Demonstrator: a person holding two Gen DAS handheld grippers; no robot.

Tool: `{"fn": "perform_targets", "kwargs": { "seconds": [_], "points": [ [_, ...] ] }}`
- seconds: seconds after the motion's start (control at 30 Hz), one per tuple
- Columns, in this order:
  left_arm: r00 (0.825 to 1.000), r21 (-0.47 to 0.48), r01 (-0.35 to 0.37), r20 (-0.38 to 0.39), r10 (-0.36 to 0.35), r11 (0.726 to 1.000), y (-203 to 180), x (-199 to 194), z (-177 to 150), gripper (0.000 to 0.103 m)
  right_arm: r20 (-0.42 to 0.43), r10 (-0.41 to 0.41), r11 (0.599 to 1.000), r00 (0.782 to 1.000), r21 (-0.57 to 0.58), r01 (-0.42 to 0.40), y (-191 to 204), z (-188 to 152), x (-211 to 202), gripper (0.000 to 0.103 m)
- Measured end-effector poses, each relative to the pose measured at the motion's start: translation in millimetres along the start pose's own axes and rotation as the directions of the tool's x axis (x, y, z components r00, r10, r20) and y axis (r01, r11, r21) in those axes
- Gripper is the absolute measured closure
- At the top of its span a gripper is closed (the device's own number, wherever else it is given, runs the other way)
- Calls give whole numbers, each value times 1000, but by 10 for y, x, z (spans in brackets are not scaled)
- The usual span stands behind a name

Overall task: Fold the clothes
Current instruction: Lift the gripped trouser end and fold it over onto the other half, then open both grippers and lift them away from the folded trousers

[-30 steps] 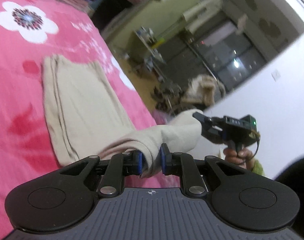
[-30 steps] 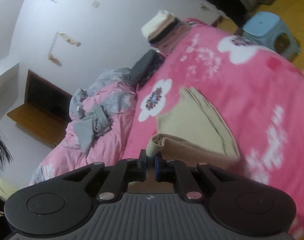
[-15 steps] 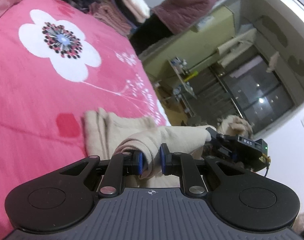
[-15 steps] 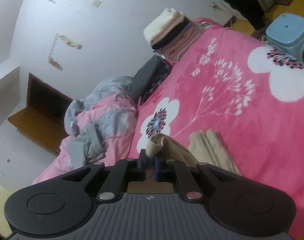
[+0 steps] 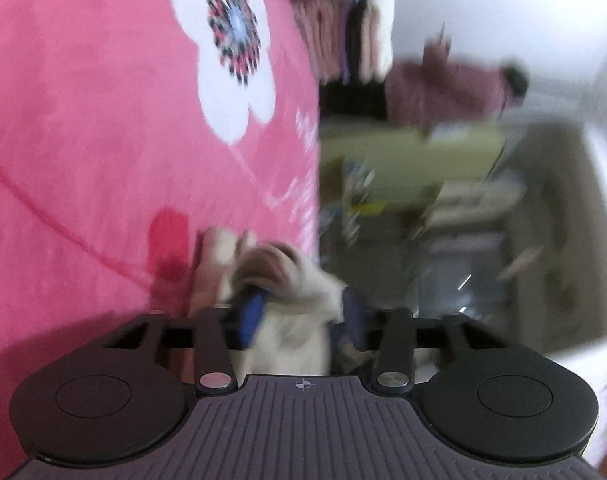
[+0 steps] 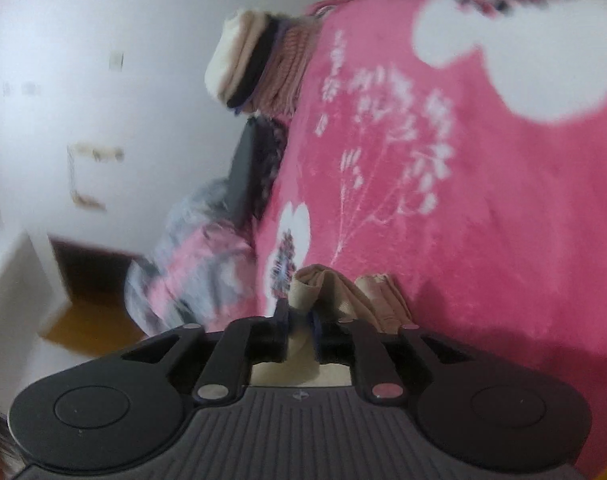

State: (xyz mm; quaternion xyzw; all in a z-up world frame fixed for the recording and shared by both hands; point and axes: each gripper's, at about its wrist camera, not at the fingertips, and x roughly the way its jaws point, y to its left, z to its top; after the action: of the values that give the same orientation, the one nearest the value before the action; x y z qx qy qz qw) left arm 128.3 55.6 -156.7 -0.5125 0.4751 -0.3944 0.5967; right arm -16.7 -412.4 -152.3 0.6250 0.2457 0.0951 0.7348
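Your left gripper (image 5: 299, 312) and right gripper (image 6: 301, 326) fingers have just been opening around the beige knit garment (image 6: 343, 292), folded low centre on the pink floral bed (image 6: 483, 220).

Bunched beige garment (image 5: 287, 332) on pink blanket (image 5: 83, 140)

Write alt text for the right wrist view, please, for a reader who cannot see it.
The right gripper has a beige garment between its fingers, low over a pink flowered blanket; its jaws have just been opening. A stack of folded clothes sits at the blanket's far edge, by a white wall.
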Motion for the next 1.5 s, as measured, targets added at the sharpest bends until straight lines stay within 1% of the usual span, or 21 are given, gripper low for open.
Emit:
{"fn": "perform_targets", "kwargs": {
  "seconds": [0.03,0.1,0.17,0.27,0.37,0.4,0.47,0.5,0.57,0.63,0.7,0.83,0.97,1.03,1.13,1.23,1.33,1.37,1.4,1.47,1.5],
  "points": [
    [999,-41,40,37,-38,998,36,-53,10,40,20,19,1000,1000,21,-20,-47,4,-27,77],
    [990,-66,99,102,-92,993,49,-147,34,40,35,48,998,998,38,-49,-77,14,-66,76],
    [990,-30,74,127,-69,997,-45,-212,53,40,31,78,997,996,27,-79,-43,10,-93,76],
    [996,146,-5,88,-8,989,-342,-171,10,40,-51,102,991,994,-78,-105,196,-44,-45,76],
    [996,341,-83,2,87,937,-633,40,-75,40,-127,56,985,990,-154,-76,347,-66,160,76],
    [990,398,-125,-12,141,909,-692,153,-108,40,-133,39,987,990,-151,-59,330,-48,249,76],
    [967,446,-225,-5,254,866,-673,339,-143,40,-146,5,989,989,-145,-26,294,-14,429,76],
    [956,441,-267,10,293,857,-606,414,-124,40,-114,-19,992,993,-130,4,210,37,490,77],
    [962,358,-264,25,273,896,-469,387,-60,43,-21,-21,1000,1000,-19,21,-10,125,457,79],
    [967,272,-254,41,253,928,-333,357,4,42,64,-12,998,998,67,8,-153,173,339,77],
    [970,257,-243,68,233,935,-343,215,-12,40,135,15,994,991,102,-29,-179,165,117,77],
    [968,294,-252,90,235,922,-486,2,-78,39,208,9,995,978,97,-30,-100,108,-498,77],
    [975,373,-221,63,213,901,-710,-57,-234,39,219,62,993,974,88,-83,-30,-140,-1044,77],
    [971,453,-221,22,237,864,-855,-11,-372,39,168,74,993,983,77,-88,14,-324,-1188,77],
    [946,593,-227,-54,319,773,-1021,85,-687,39,66,81,993,995,82,-86,44,-607,-1195,77],
    [896,720,-240,-94,435,651,-1045,217,-1098,39,-3,58,992,998,113,-58,-94,-839,-1123,77],
    [827,807,-311,-30,561,502,-889,245,-1393,40,12,-87,992,996,93,86,-335,-879,-1102,80],
    [810,830,-330,5,586,450,-830,226,-1446,41,44,-118,987,992,114,112,-424,-854,-1128,87],
    [804,840,-344,32,594,420,-799,188,-1467,41,79,-143,981,987,144,131,-515,-826,-1157,88],
    [803,831,-366,54,594,419,-818,79,-1477,41,134,-113,979,984,182,88,-534,-854,-1292,87],
    [812,822,-361,45,582,440,-851,7,-1486,40,162,-95,978,982,199,62,-534,-873,-1364,87]
  ]
}}
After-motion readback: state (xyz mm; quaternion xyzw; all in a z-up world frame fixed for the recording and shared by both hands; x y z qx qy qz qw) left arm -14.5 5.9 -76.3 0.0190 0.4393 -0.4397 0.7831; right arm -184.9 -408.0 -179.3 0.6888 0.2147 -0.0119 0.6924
